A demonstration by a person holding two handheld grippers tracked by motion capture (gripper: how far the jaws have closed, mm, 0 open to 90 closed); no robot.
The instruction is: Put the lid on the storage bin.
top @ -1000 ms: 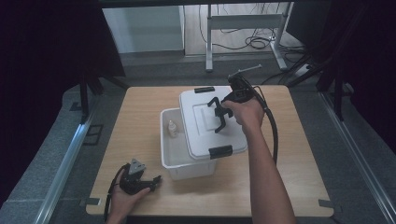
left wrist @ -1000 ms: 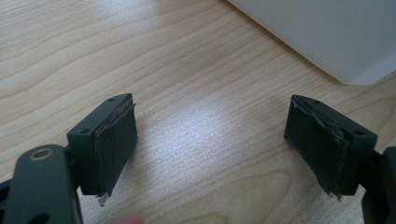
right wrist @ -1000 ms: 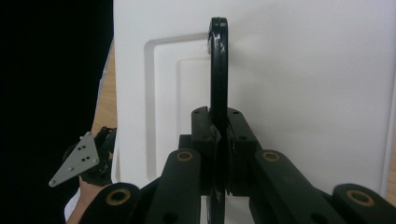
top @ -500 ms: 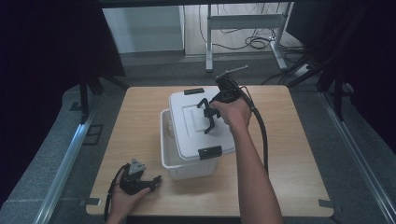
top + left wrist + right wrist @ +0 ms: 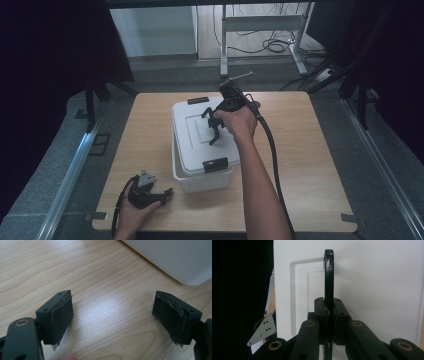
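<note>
A white storage box [image 5: 200,181] stands mid-table with its white lid [image 5: 192,140] lying over it. My right gripper [image 5: 216,125] is above the lid, shut on the lid's black handle [image 5: 212,116]. In the right gripper view the handle [image 5: 328,272] runs upright between the closed jaws of the right gripper [image 5: 329,312], with the lid [image 5: 374,290] behind it. My left gripper [image 5: 165,192] rests open on the table at the front left, just left of the box. In the left gripper view its pads [image 5: 62,315] stand wide apart over bare wood, with a box corner [image 5: 175,257] beyond.
The wooden table [image 5: 310,150] has bare room right of the box and along its left side. Black latches sit on the lid's far end [image 5: 198,100] and near end [image 5: 215,164]. A cable [image 5: 272,150] trails from the right gripper along the forearm.
My right gripper has carried the lid leftward by its handle. The lid, which hung off to the box's right, now covers the box opening. The left gripper has not moved.
</note>
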